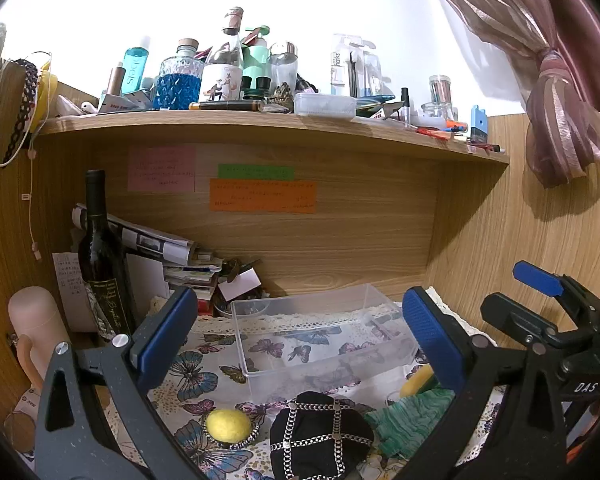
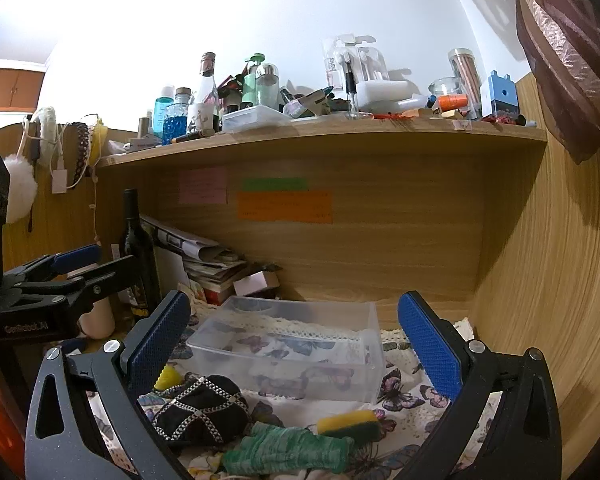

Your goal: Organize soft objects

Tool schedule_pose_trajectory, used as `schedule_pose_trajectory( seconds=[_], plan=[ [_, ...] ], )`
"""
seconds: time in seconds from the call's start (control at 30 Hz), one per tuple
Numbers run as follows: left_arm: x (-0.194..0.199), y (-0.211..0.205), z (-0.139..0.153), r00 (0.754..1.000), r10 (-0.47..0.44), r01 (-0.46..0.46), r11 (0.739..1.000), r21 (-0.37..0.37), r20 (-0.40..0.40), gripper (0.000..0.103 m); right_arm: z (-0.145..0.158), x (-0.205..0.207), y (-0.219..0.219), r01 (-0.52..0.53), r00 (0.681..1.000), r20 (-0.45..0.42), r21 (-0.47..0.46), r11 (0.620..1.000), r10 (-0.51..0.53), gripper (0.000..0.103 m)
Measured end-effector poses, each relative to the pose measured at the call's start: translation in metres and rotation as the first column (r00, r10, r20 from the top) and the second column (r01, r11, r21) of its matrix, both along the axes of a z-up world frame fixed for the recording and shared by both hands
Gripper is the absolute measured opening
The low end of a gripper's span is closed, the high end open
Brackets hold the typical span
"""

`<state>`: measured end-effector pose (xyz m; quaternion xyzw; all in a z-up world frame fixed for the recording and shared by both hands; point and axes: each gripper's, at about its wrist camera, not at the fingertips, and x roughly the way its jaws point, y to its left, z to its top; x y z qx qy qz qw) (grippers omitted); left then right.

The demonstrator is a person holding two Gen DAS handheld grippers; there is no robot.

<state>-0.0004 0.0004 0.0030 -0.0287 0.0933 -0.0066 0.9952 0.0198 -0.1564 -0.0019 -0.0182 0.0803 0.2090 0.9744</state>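
A clear plastic box stands empty on the butterfly-print cloth. In front of it lie a yellow felt ball, a black pouch with silver chains, a green knitted cloth and a yellow-green sponge. My left gripper is open above the ball and pouch. My right gripper is open above the pouch, cloth and sponge. Both hold nothing. The right gripper also shows in the left wrist view.
A dark wine bottle, a pink flask and stacked papers stand at the back left. A wooden shelf crowded with bottles runs overhead. A wooden side panel closes the right. A pink curtain hangs at the upper right.
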Motion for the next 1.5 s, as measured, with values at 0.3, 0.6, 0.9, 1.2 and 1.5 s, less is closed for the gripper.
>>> schedule_pose_trajectory(
  seconds=[0.3,0.6,0.9,1.2,1.5],
  plan=[
    [-0.0021,-0.0015,0.0016,1.0,-0.001,0.001,1.0,0.005,0.005,0.103,0.0002,-0.0013,0.0003,-0.001,1.0,0.001,0.002,1.0,0.001,0.103],
    [-0.0053,-0.0016,0.003,1.0,-0.004,0.004,1.0,0.01,0.012,0.103,0.0016,-0.002,0.0006,-0.002,1.0,0.0,0.005,1.0,0.002,0.103],
    [-0.0054,-0.0022,0.0026,1.0,-0.004,0.004,1.0,0.011,0.013,0.103,0.0021,-0.0026,0.0008,-0.002,1.0,0.002,0.006,1.0,0.002,0.103],
    [-0.0055,-0.0024,0.0024,1.0,-0.004,0.004,1.0,0.009,0.013,0.103,0.0028,-0.0034,0.0002,-0.002,1.0,0.003,0.009,1.0,0.002,0.103],
    [-0.0063,-0.0031,0.0025,1.0,-0.003,0.003,1.0,0.01,0.015,0.103,0.0051,-0.0036,0.0001,-0.002,1.0,0.006,0.013,1.0,0.002,0.103]
  ],
)
